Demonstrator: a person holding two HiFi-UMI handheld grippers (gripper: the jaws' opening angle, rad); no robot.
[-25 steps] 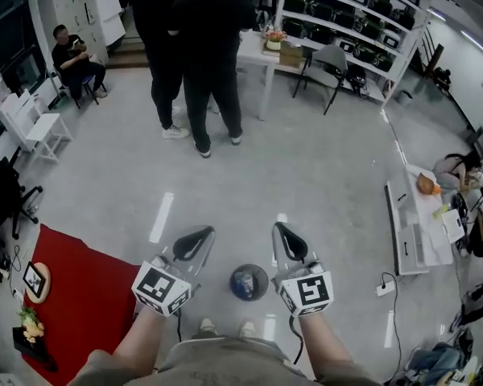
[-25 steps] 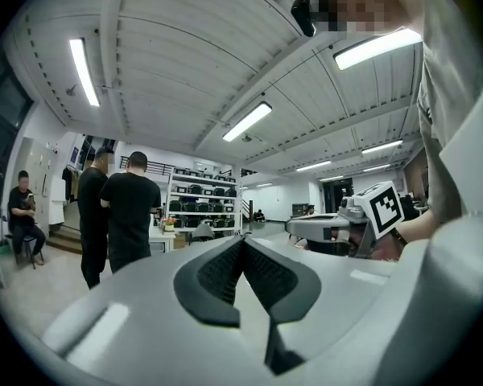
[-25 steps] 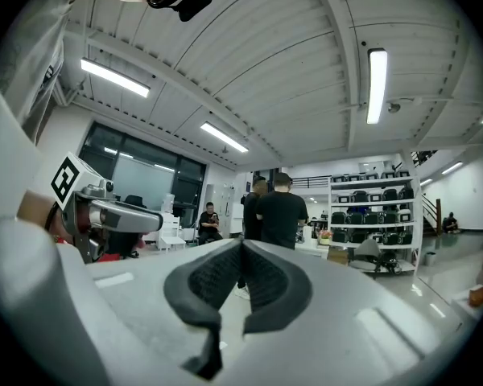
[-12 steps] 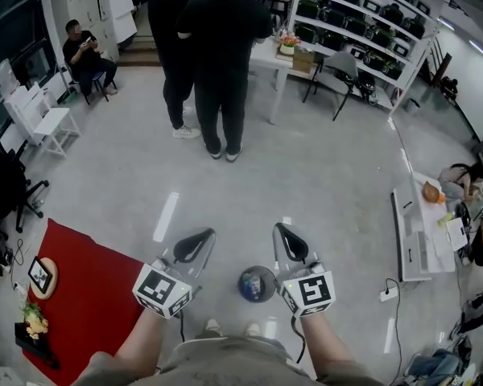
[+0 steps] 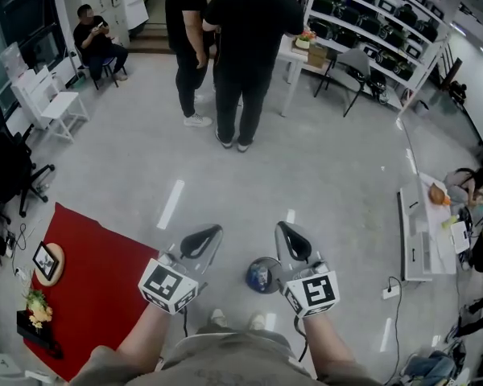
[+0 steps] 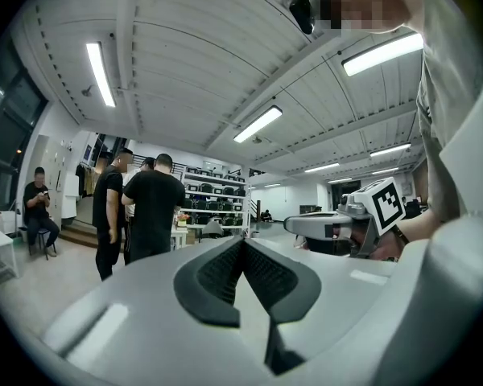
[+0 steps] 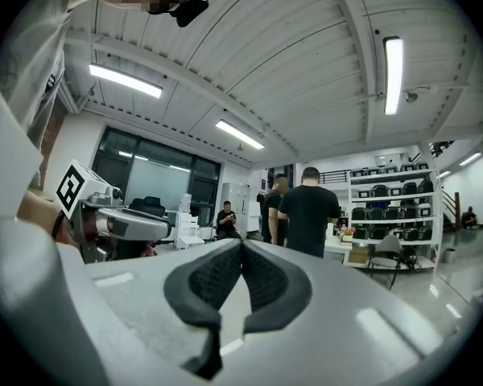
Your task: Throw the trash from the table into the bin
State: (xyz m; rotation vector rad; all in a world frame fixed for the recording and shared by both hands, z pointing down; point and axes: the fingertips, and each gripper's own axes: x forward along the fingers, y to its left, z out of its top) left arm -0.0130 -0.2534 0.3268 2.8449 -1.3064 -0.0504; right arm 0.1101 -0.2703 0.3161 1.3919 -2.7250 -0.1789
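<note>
Both pairs of jaws are clenched on nothing: in the left gripper view and in the right gripper view alike the dark pads meet along their whole length with no thing between them, and both grippers point level out over the floor. From the head view we see the left gripper and the right gripper held side by side in front of us, and the bin stands on the floor below and between them, close by our feet, nearer the right gripper, whose body covers part of its rim. Something bluish lies in the bin, but we cannot tell what it is. So the drop point is under our hands while neither hand carries any trash, and we judge that the coming move turns on where the trash lies, not on the bin. The nearest table that carries things is the low white table off to the right, well apart from both grippers, its long axis running away from us. An orange thing sits at its far end and pale sheets lie near its right edge, too small for us to say which of them is trash. That table lies to the right of the right gripper, so we reckon the right hand is the nearer one. On the left the red mat holds only a few small things, and the two standing people are far ahead
</note>
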